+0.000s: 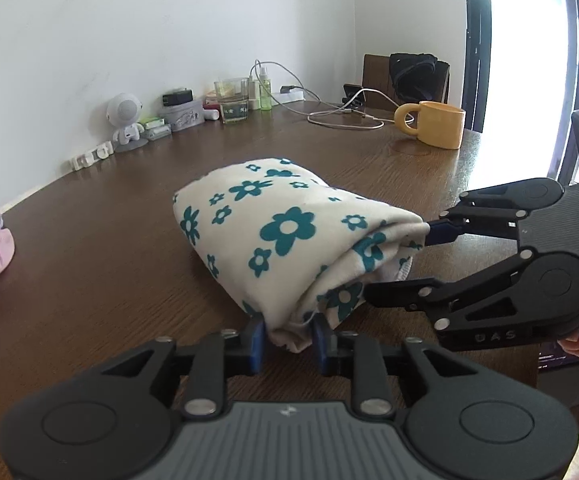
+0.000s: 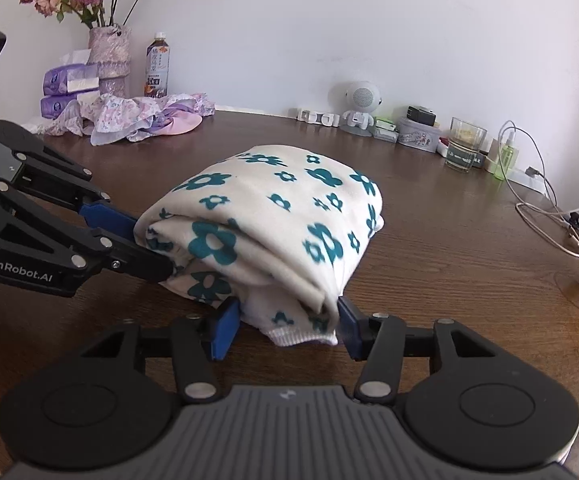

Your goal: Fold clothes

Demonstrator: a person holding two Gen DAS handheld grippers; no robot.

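Note:
A cream garment with teal flowers (image 1: 289,224) lies folded into a thick bundle on the brown wooden table (image 1: 109,280). My left gripper (image 1: 289,345) is at the bundle's near end, its blue pads pressed on a cloth corner. In the right wrist view the garment (image 2: 273,216) fills the middle, slightly blurred. There my right gripper (image 2: 287,330) clamps the bundle's ribbed end between widely set jaws. The left gripper (image 2: 145,245) comes in from the left and bites the bundle's side. The right gripper (image 1: 409,266) shows at the right of the left wrist view, a hand behind it.
A yellow mug (image 1: 437,124) and white cables (image 1: 341,118) sit at the far right. A glass (image 2: 465,148), small boxes and a white robot figure (image 2: 359,106) line the wall. A crumpled pink-purple garment (image 2: 137,120), tissue packs, a bottle and a flower vase (image 2: 109,56) stand at the far left.

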